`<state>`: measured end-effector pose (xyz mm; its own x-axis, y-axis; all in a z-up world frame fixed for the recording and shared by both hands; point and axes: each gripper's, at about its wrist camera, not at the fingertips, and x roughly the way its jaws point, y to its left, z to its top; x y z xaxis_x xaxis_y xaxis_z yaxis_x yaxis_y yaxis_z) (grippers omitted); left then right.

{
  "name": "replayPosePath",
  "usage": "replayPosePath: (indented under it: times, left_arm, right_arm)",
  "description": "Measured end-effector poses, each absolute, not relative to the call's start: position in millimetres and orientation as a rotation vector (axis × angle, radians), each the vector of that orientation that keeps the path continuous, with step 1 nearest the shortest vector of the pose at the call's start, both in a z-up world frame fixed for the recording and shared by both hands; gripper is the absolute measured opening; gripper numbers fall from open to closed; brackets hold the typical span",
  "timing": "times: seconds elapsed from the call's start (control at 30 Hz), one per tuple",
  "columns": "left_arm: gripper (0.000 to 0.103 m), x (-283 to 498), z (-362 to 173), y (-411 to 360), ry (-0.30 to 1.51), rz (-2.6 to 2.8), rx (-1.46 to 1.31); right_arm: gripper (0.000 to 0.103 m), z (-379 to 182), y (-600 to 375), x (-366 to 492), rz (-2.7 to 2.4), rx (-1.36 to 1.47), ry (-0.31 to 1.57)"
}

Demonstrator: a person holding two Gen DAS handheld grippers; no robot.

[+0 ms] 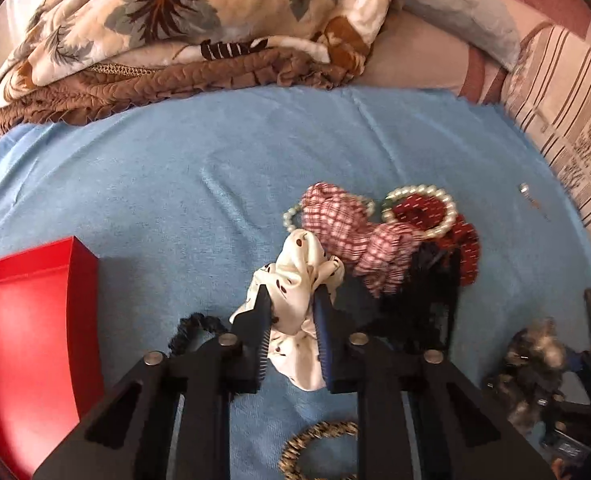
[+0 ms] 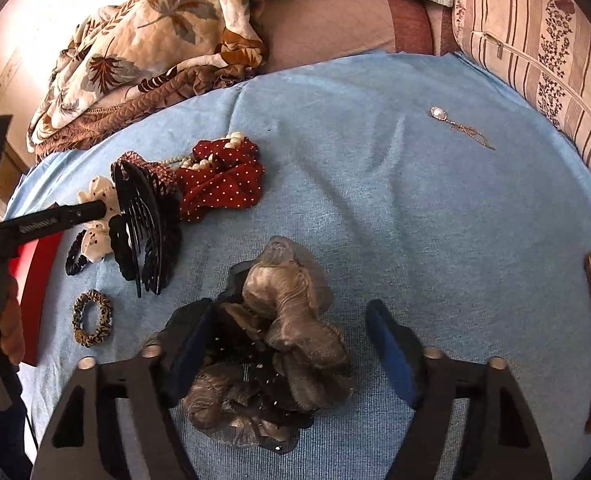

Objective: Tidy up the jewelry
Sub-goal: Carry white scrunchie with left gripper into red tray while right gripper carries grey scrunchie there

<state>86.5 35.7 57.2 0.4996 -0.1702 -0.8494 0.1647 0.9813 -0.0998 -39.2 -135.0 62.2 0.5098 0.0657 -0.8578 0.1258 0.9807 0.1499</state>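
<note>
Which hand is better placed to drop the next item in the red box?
Left. The left gripper is already shut on the white scrunchie, beside the red box. The right gripper is open over the grey scrunchie.

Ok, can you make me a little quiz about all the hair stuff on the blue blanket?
1. True or false: the left gripper has its jaws closed on the white spotted scrunchie.
2. Which lies between the right gripper's open jaws? A) grey scrunchie B) pearl bracelet
3. What colour is the box on the left?

Key: 1 true; 2 A; 3 red.
</note>
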Motion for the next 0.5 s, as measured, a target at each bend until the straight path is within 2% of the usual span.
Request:
replayPosePath:
  times: [0.07,0.17,0.33,0.5]
  left_arm:
    - [0.016,79.2,66.2,37.3,1.014,-0.221,-0.027]
    - [0.016,63.8,84.3,40.7,0.982,-0.240,-0.044]
    - [0.016,30.6,116.8,52.8,0.926,-0.254,-0.059]
    - [0.016,-8.8,147.7,76.1,0.868,-0.206,-0.056]
  right_arm:
    - [0.050,62.1,-134.1,-39.7,-0.032,0.195,1.035]
    - [0.035,64.7,-131.7,-42.4,-0.035,0.170,1.014]
    - [0.027,69.2,-125.8,-47.8,-0.057,0.115,0.979]
    - [0.023,78.0,-122.7,-59.3,-0.094,0.077,0.925]
